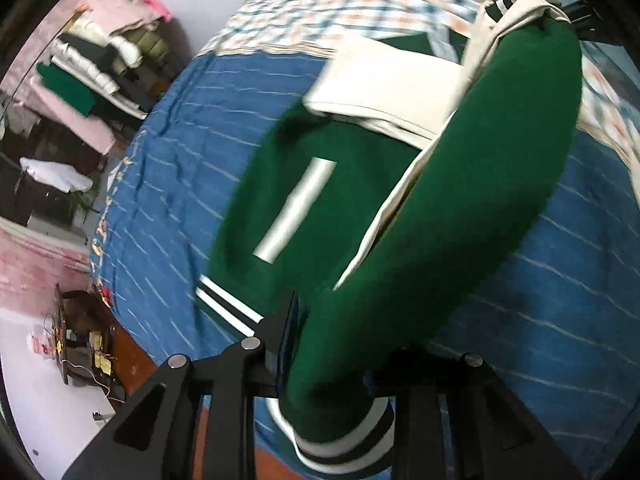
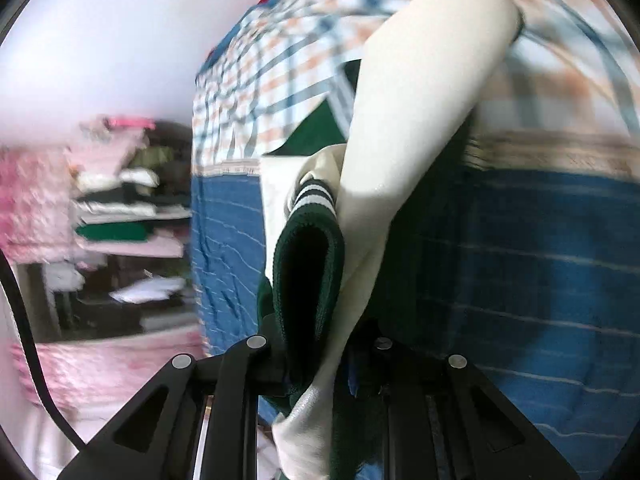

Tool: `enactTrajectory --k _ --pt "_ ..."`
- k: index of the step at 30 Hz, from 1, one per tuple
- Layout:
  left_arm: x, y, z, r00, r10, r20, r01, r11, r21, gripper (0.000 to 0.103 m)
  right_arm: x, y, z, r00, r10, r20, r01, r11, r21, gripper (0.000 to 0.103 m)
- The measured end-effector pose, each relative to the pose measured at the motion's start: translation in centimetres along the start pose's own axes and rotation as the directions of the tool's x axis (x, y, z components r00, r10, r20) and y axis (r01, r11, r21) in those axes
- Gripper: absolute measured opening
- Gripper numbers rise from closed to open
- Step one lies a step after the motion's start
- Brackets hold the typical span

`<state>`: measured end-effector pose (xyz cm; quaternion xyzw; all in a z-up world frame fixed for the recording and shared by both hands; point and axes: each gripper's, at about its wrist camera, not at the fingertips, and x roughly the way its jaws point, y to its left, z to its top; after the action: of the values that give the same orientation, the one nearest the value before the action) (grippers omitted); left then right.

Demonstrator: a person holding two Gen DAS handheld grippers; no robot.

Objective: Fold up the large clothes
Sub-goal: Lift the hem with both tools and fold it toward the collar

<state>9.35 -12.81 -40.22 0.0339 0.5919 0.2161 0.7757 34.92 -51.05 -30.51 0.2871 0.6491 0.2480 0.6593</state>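
Lying on one blue bed (image 1: 192, 168): one green jacket (image 1: 340, 208) with cream sleeves, partly lifted. Left of the bed, one shelf of stacked clothes (image 1: 92, 68). Two tongs: left gripper (image 1: 332, 364) clamped on the jacket's striped hem; right gripper (image 2: 320, 360) clamped on its cream sleeve and collar. One checked blanket (image 1: 340, 12) at the bed's far end.

L gripper (image 1: 336, 364) & R gripper (image 2: 320, 364), both clamped on fabric.

The jacket (image 1: 460, 208) is matt green knit cloth with smooth, faintly glossy cream sleeves (image 2: 420, 80) and ribbed striped cuffs (image 2: 310, 216). The bed (image 1: 172, 168) wears quilted blue cloth.
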Motion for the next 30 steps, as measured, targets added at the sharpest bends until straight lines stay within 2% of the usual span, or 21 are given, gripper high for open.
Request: enactTrajectory --k 2,6,9,11,12,13,14,15,16,17,18,20,21,22,23,25,27,28,29,30 --pt "2.2 3.1 0.7 1.0 0.0 -0.009 0.0 0.999 -0.041 0.028 2.8 3.9 0.9 0.998 -0.056 -0.01 0.056 0.998 -0.016 0.02" --pt "8.1 8.0 1.3 0.994 -0.072 -0.078 0.06 0.988 -0.143 0.029 9.9 10.1 3.0 0.986 -0.163 -0.034 0.161 0.986 -0.053 0.02" --pt "13.4 10.6 1.5 0.982 -0.129 -0.137 0.1 0.975 -0.2 0.03 16.2 13.0 4.5 0.97 -0.234 -0.068 0.229 0.971 -0.071 0.02" --pt "16.1 12.1 1.4 0.973 -0.164 -0.164 0.121 0.963 -0.242 0.036 21.1 14.4 5.2 0.951 -0.293 -0.099 0.286 0.955 -0.085 0.021" --pt "17.3 13.0 1.3 0.965 -0.194 -0.176 0.14 0.95 -0.278 0.037 23.3 14.9 5.3 0.94 -0.318 -0.12 0.309 0.947 -0.087 0.021" --pt "18.2 14.3 1.1 0.955 -0.237 -0.179 0.168 0.927 -0.335 0.039 24.2 13.7 5.2 0.934 -0.332 -0.134 0.323 0.943 -0.087 0.027" --pt "18.6 15.3 0.9 0.946 -0.272 -0.177 0.19 0.907 -0.377 0.04 25.7 13.4 5.4 0.93 -0.335 -0.149 0.326 0.942 -0.083 0.037" --pt "18.9 16.5 0.7 0.937 -0.308 -0.165 0.215 0.881 -0.422 0.04 27.2 13.3 5.6 0.93 -0.327 -0.168 0.319 0.945 -0.073 0.042" --pt "19.0 18.2 0.3 0.933 -0.33 -0.146 0.227 0.851 -0.473 0.048 27.8 12.7 5.9 0.934 -0.304 -0.185 0.3 0.953 -0.053 0.052" --pt "18.9 19.2 0.0 0.933 -0.331 -0.14 0.223 0.838 -0.498 0.064 28.4 12.4 6.1 0.943 -0.268 -0.195 0.268 0.963 -0.03 0.057" --pt "18.6 20.5 -0.5 0.938 -0.319 -0.139 0.201 0.824 -0.53 0.069 28.6 12.3 6.0 0.952 -0.231 -0.2 0.232 0.973 -0.019 0.059" --pt "17.7 23.8 -1.9 0.958 -0.253 -0.135 0.125 0.792 -0.598 0.07 28.6 12.7 5.7 0.97 -0.112 -0.215 0.11 0.994 -0.021 0.064" --pt "17.3 25.2 -2.7 0.964 -0.221 -0.147 0.085 0.781 -0.619 0.07 28.0 13.0 5.5 0.973 -0.014 -0.231 0.01 1.0 -0.018 0.064" --pt "17.1 26.2 -3.4 0.966 -0.207 -0.156 0.062 0.77 -0.635 0.07 27.5 13.0 5.2 0.97 0.044 -0.238 -0.048 0.999 -0.013 0.064" --pt "16.7 27.4 -4.5 0.966 -0.2 -0.163 0.043 0.748 -0.662 0.07 26.4 12.9 4.7 0.964 0.106 -0.244 -0.111 0.994 -0.008 0.064" --pt "15.7 28.3 -6.1 0.962 -0.221 -0.158 0.047 0.709 -0.704 0.07 24.0 12.0 3.8 0.968 0.115 -0.224 -0.123 0.992 -0.022 0.065" --pt "15.1 27.1 -7.6 0.939 -0.316 -0.137 0.121 0.675 -0.728 0.07 20.7 9.7 2.3 0.979 0.079 -0.188 -0.09 0.995 -0.048 0.066" --pt "14.9 26.3 -7.9 0.928 -0.346 -0.138 0.14 0.667 -0.732 0.07 19.6 8.5 1.5 0.982 0.056 -0.181 -0.066 0.997 -0.05 0.066" --pt "14.9 25.0 -7.9 0.909 -0.393 -0.14 0.169 0.653 -0.738 0.069 19.1 7.5 0.8 0.983 0.027 -0.18 -0.036 0.998 -0.052 0.066" --pt "15.3 23.4 -8.3 0.881 -0.455 -0.131 0.213 0.628 -0.749 0.069 17.9 5.3 -0.4 0.983 -0.026 -0.179 0.018 0.999 -0.05 0.066"
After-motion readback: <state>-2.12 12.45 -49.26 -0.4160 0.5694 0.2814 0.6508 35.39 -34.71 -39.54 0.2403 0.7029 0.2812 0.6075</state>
